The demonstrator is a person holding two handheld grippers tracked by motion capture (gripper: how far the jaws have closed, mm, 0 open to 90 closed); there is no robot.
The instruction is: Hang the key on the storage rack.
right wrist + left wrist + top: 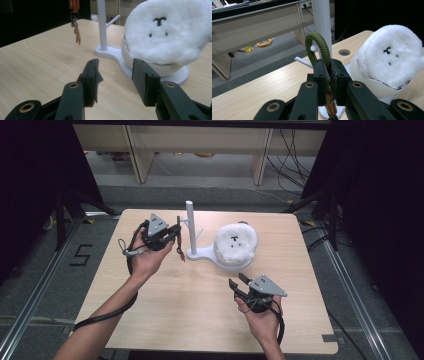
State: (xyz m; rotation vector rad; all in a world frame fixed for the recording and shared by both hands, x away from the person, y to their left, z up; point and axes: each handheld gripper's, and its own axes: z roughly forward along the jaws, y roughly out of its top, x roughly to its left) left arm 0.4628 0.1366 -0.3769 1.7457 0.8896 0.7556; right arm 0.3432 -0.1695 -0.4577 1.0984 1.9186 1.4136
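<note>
- Left gripper [329, 75] jaws are clamped on the green braided cord [319, 47] beside the white stand [191, 227], above the tabletop [165, 295]
- Cord seems light, limp; hold near its loop
- Right gripper [117, 80] jaws stand apart

On the table [165, 315], the stand's post [191, 227] rises left of the plush dome [235, 245] on the same base. The left gripper [176, 236] holds a strap [320, 47] just left of the post; the right gripper [237, 281] sits nearer, right.

Both black grippers, the left gripper [176, 236] and right gripper [238, 281], are wearing grey three-cornered plates, brass-ringed screws and trailing black cables.
</note>
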